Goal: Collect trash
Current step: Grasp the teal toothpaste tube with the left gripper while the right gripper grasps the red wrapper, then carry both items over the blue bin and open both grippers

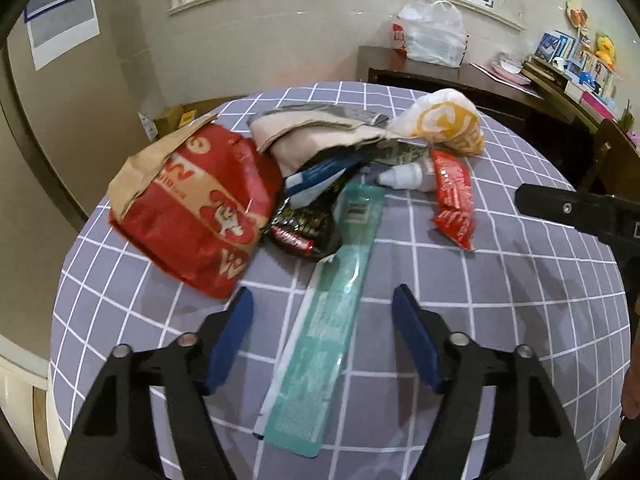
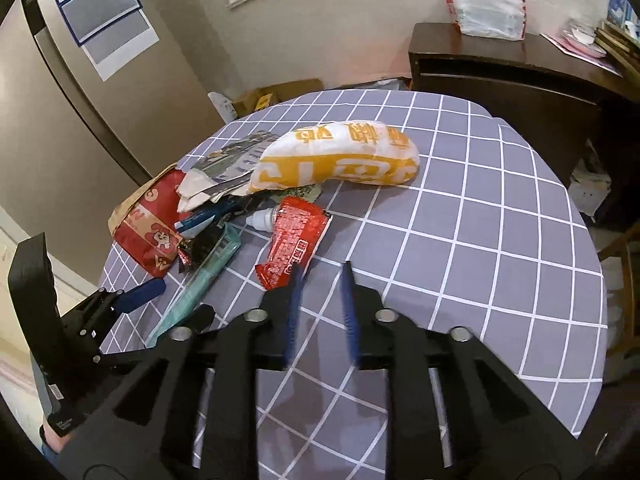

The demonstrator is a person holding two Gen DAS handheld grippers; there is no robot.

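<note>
Trash lies in a pile on the round table: a red and brown paper bag (image 1: pixel 192 208) (image 2: pixel 146 224), a long teal toothbrush pack (image 1: pixel 324 320) (image 2: pixel 196 284), a black snack wrapper (image 1: pixel 300 228), a small white bottle (image 1: pixel 404 178) (image 2: pixel 262 218), a red wrapper (image 1: pixel 454 200) (image 2: pixel 294 246), a yellow and white bag (image 1: pixel 444 122) (image 2: pixel 340 158) and crumpled paper (image 1: pixel 316 134). My left gripper (image 1: pixel 322 300) is open, its jaws on either side of the teal pack. My right gripper (image 2: pixel 322 272) is open and empty, just right of the red wrapper's near end.
The table has a grey checked cloth (image 2: pixel 460 240). A dark wooden cabinet (image 2: pixel 500 76) with a white plastic bag (image 2: pixel 484 0) stands behind it. A cardboard box (image 2: pixel 276 94) sits on the floor by the wall. A fridge (image 2: pixel 52 120) is at the left.
</note>
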